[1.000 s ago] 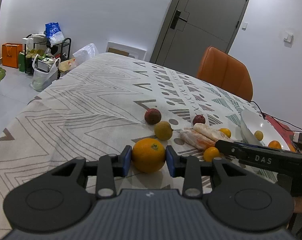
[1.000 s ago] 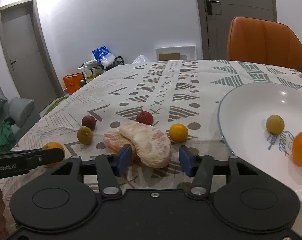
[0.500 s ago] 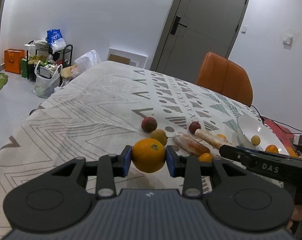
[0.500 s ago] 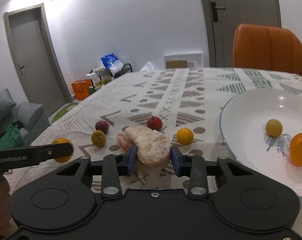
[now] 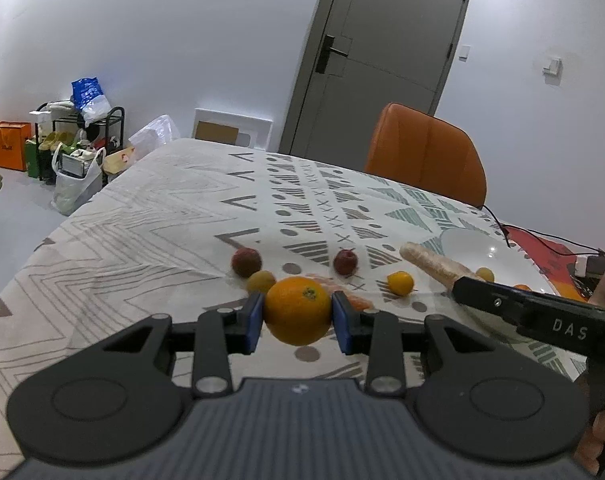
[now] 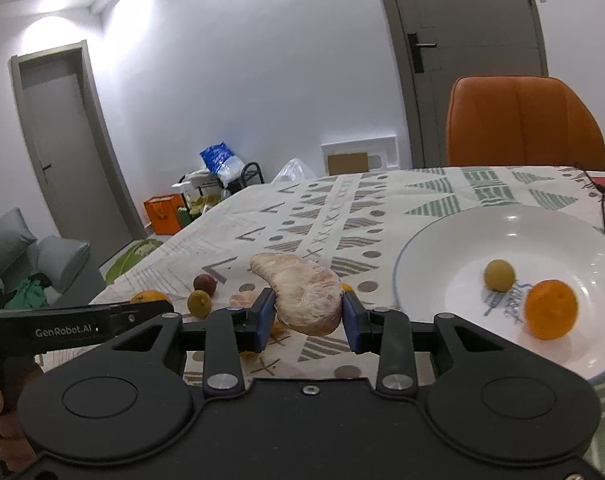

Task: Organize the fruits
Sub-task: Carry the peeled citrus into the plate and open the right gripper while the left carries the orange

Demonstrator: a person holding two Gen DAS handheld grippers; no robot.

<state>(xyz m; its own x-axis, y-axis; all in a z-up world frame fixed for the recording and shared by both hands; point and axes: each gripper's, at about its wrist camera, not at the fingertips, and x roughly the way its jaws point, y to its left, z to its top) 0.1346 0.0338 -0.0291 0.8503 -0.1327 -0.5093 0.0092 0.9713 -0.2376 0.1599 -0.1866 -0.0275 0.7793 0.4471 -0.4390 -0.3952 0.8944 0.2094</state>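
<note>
My left gripper (image 5: 298,320) is shut on a large orange (image 5: 297,310) and holds it above the patterned tablecloth. My right gripper (image 6: 308,320) is shut on a peeled pomelo segment (image 6: 302,294), lifted off the table left of the white plate (image 6: 542,224). The plate holds a small yellow-green fruit (image 6: 499,275) and an orange (image 6: 551,309). On the cloth lie two dark red fruits (image 5: 246,262) (image 5: 345,262), a yellow-green fruit (image 5: 260,281), a small orange fruit (image 5: 400,283) and a second pomelo segment (image 6: 244,300).
An orange chair (image 5: 426,152) stands at the table's far side. A black cable (image 5: 542,236) and a red mat (image 5: 550,252) lie at the right edge by the plate. Bags and a rack (image 5: 82,140) stand on the floor far left.
My right gripper closed on the pomelo segment and lifted it off the table. My left gripper rose higher with the orange in it.
</note>
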